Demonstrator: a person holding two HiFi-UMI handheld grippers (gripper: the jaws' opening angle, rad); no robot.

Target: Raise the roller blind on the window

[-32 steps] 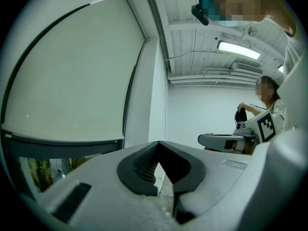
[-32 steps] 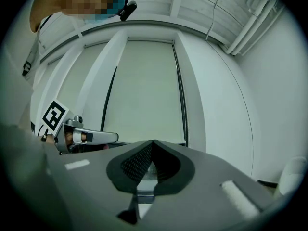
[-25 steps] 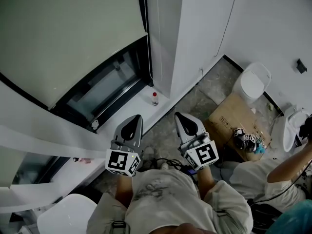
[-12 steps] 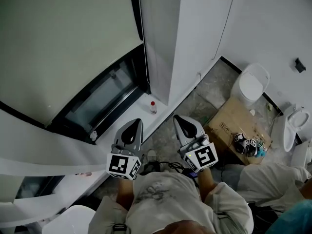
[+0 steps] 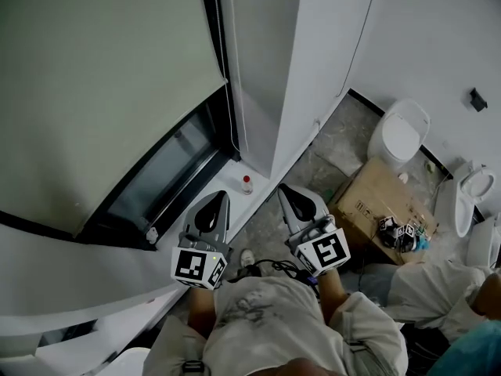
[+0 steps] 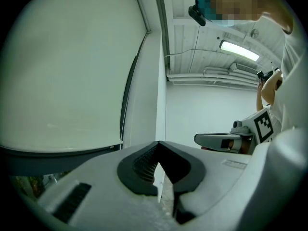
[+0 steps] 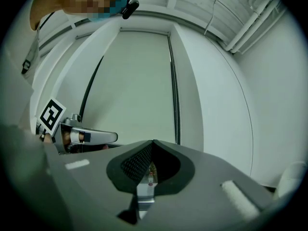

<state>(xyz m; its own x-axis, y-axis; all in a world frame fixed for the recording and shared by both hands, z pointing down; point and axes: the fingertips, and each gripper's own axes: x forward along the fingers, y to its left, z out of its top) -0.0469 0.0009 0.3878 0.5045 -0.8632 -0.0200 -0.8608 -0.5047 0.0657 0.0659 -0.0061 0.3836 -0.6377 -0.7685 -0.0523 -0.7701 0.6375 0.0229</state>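
Observation:
The pale roller blind (image 5: 102, 92) hangs over most of the window, and its bottom bar stands above a strip of dark glass (image 5: 168, 171). A thin pull cord (image 5: 234, 124) runs down the blind's right edge beside the frame. My left gripper (image 5: 212, 200) and right gripper (image 5: 292, 194) are side by side in front of my chest, both shut and empty, short of the sill and cord. The blind (image 6: 72, 71) fills the left gripper view behind the closed jaws (image 6: 158, 146), with the right gripper (image 6: 226, 141) alongside. The right gripper view shows the blind (image 7: 134, 85) above its shut jaws (image 7: 153, 143).
A small red-capped bottle (image 5: 247, 184) stands on the white sill. A white pillar (image 5: 290, 69) rises right of the window. On the floor to the right are a cardboard box (image 5: 376, 202) and a toilet (image 5: 399, 135). Another person (image 5: 438, 280) crouches at the lower right.
The head view has shifted, so the window and sill sit lower and further left. Both grippers have stayed shut and barely moved. The person at the right has lowered an arm.

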